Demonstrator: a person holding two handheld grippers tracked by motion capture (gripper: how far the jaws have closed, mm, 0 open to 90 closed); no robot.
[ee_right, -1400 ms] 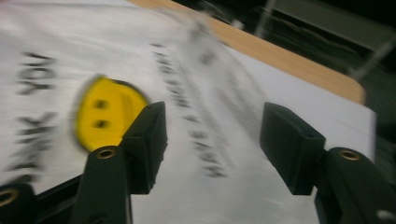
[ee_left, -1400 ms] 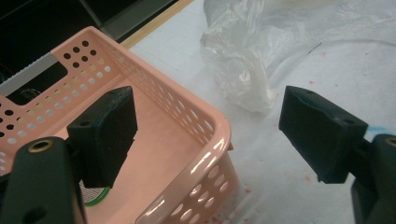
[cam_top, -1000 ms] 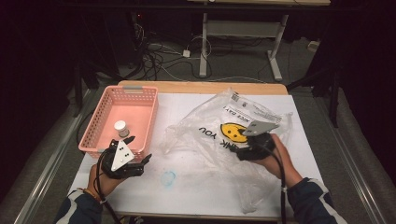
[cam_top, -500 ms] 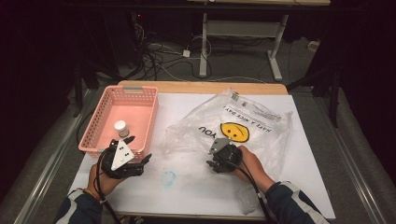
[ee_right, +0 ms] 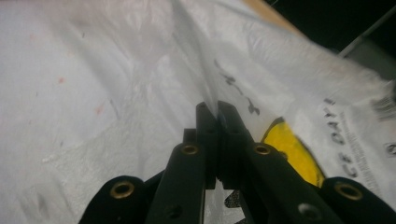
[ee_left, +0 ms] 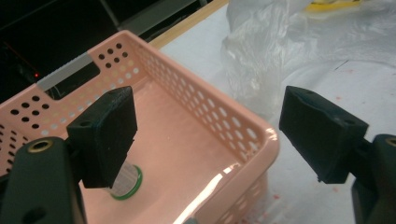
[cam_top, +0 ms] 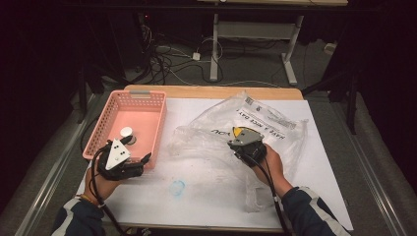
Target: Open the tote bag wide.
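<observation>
A clear plastic bag (cam_top: pixel 231 132) with a yellow smiley print (ee_right: pixel 292 154) lies crumpled on the white table. My right gripper (cam_top: pixel 235 142) is shut on a fold of this bag (ee_right: pixel 196 60), which rises between its jaws. At the left, a pink perforated basket (cam_top: pixel 152 123) holds a small bottle with a white cap (cam_top: pixel 126 132) and a green base (ee_left: pixel 126 186). My left gripper (cam_top: pixel 130 155) hovers at the basket's near right corner, open and holding nothing. Its left jaw partly hides the bottle in the left gripper view, where the basket rim (ee_left: pixel 261 130) runs between the jaws.
A small clear round lid-like object (cam_top: pixel 177 187) lies on the white table sheet (cam_top: pixel 206 196) between the hands. A wooden table edge (cam_top: pixel 206 92) runs along the far side. Cables and desk legs (cam_top: pixel 214 49) stand on the floor beyond.
My right gripper swung left over the bag, then moved back right and farther away, now pinching a fold of it. The left gripper stayed put.
</observation>
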